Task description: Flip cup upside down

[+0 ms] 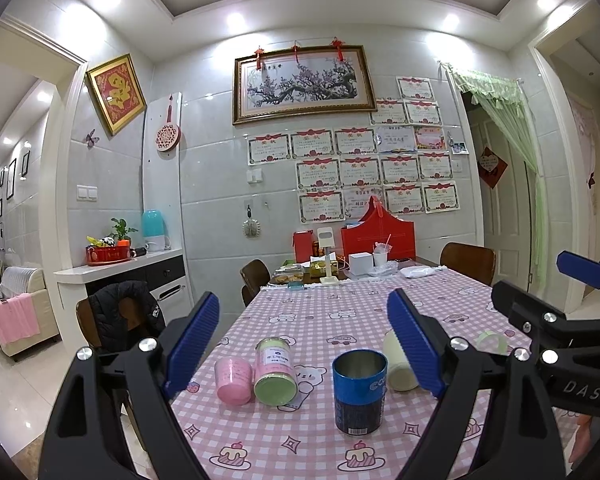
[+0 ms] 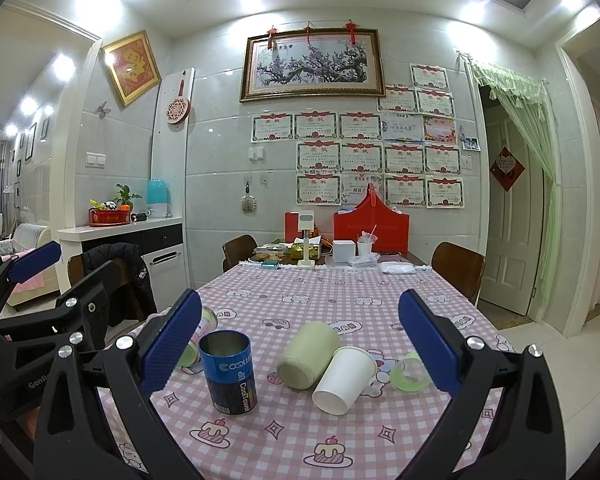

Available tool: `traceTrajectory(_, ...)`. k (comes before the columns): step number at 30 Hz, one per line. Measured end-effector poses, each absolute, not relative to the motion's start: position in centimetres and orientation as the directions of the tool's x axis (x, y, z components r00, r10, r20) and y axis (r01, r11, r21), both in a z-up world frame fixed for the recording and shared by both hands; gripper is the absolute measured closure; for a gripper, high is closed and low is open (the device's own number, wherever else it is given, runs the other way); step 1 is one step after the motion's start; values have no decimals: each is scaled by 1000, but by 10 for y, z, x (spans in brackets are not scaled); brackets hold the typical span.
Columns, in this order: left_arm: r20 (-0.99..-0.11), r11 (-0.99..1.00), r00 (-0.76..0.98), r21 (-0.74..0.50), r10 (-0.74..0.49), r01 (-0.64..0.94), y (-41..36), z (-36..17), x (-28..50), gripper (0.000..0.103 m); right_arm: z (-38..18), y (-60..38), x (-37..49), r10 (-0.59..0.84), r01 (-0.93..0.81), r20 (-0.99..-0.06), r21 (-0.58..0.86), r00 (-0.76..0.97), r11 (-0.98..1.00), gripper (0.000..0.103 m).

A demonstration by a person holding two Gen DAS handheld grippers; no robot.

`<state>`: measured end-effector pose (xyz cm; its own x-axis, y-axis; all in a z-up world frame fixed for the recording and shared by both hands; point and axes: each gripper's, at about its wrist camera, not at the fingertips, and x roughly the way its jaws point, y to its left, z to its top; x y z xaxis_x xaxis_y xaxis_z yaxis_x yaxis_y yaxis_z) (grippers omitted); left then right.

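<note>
Blue can point(image 1: 359, 390) upright on table point(image 2: 284, 296). White cup point(image 2: 343, 380) lies on its side right of can. Left gripper point(image 1: 306, 346) and right gripper point(image 2: 300, 350) both spread, holding nothing.

Black frames, ribbed blue fingers point(image 1: 194, 344)

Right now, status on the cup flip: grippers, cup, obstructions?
Left hand-held gripper open, empty. Right hand-held gripper open, empty. Blue cup upright, mouth up, untouched. Beige cup and white paper cup lie beside it.
</note>
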<state>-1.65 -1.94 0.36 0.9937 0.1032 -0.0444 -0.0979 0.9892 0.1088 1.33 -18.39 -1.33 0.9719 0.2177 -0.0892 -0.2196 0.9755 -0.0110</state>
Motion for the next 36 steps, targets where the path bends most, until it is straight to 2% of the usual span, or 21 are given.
traceTrajectory(36, -46, 990, 994, 106, 102, -96, -18, 5, -17, 18, -17, -183, 12, 216, -218, -100, -8, 971, 976, 8)
